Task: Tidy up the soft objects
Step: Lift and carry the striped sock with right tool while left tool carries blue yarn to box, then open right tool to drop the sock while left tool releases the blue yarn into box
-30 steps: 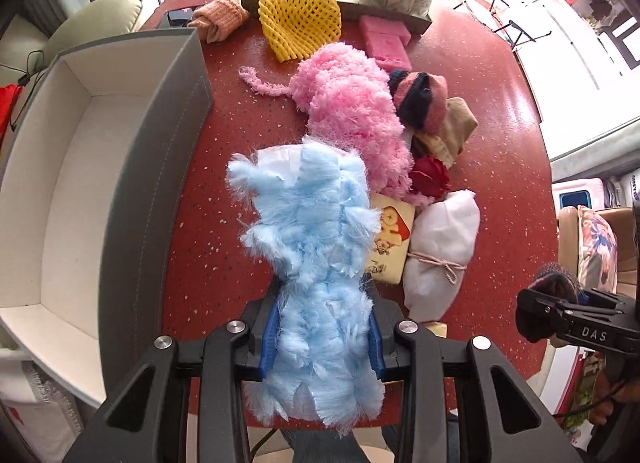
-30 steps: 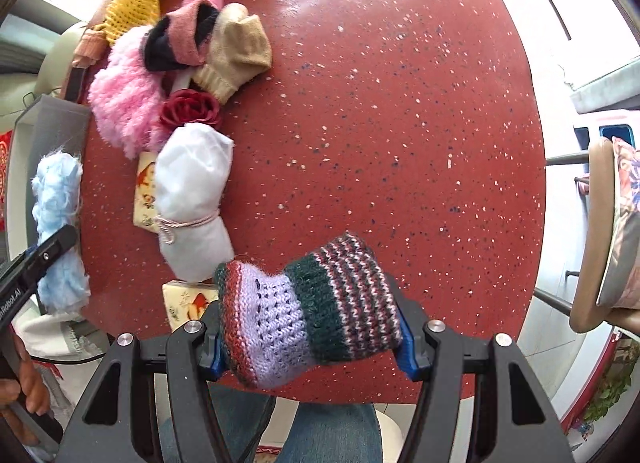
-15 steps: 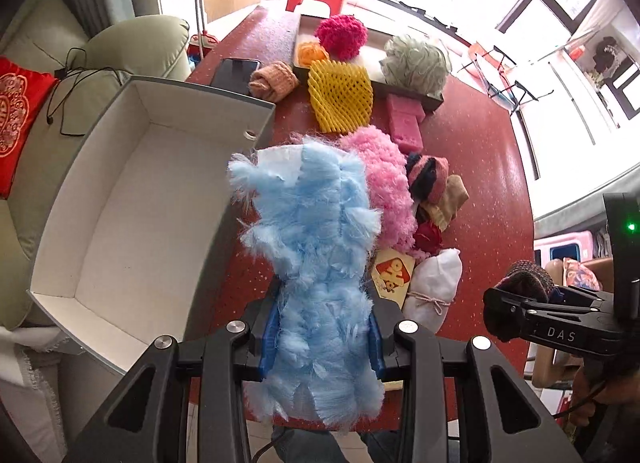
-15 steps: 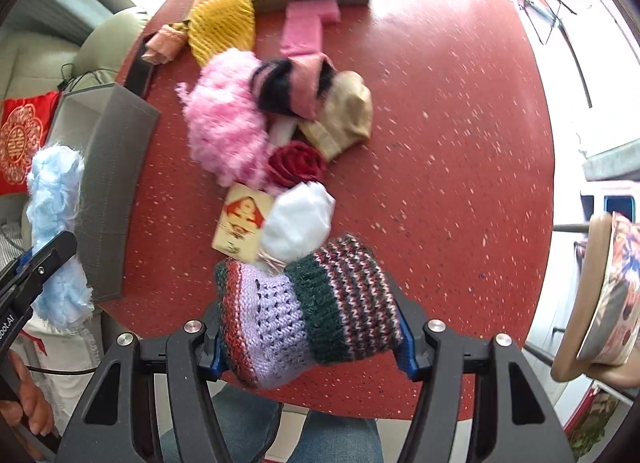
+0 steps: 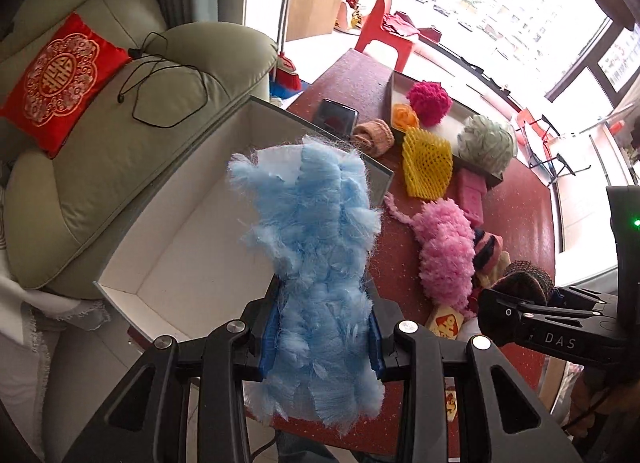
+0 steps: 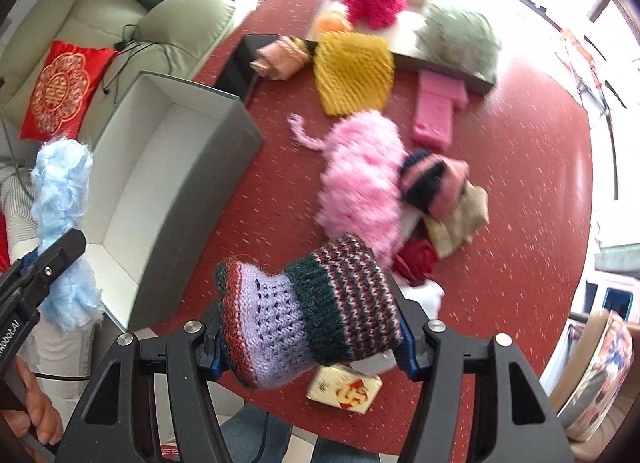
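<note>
Fluffy blue duster (image 5: 316, 263), knitted wool sock (image 6: 312, 315), glossy speckled table (image 6: 520, 183)

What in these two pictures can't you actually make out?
- Left wrist view: part of the grey box's floor, hidden behind the blue fluffy bundle.
- Right wrist view: the white bundle, mostly covered by the striped knitted piece.
- Right wrist view: the far tray's contents, blurred.
- Both views: the printed packet, picture too small.
</note>
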Demonstrator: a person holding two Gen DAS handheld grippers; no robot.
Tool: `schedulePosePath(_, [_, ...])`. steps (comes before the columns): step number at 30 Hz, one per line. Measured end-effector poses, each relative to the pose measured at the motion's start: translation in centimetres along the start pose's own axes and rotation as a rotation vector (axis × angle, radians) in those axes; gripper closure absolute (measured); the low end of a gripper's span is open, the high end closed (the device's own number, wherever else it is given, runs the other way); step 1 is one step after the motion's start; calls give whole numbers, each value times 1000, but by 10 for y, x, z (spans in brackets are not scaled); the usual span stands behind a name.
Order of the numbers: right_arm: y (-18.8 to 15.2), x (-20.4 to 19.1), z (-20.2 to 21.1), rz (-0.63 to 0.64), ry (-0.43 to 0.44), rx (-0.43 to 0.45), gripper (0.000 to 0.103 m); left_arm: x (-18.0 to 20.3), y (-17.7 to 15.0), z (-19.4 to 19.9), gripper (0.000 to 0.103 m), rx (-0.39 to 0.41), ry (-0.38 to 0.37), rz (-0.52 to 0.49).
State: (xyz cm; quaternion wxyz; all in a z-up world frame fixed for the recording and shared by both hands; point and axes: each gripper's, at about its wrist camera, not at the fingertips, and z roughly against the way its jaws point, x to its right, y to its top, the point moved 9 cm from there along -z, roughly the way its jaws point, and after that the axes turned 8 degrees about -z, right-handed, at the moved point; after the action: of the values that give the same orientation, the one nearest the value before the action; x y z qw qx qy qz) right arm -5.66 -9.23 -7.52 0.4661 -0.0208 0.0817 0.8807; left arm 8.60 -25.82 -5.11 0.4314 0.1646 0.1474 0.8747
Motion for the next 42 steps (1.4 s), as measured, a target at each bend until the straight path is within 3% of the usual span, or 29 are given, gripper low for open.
schedulePosePath(10, [43, -95, -2, 140, 65, 35, 37, -57, 10, -13, 66, 7, 86, 115])
schedulePosePath(19, [66, -152, -29, 217, 99, 21, 37, -78, 11, -41, 66, -30, 137, 147])
schedulePosePath(42, [69, -181, -87, 281, 38, -65, 37, -96, -11, -81, 66, -122, 152, 194])
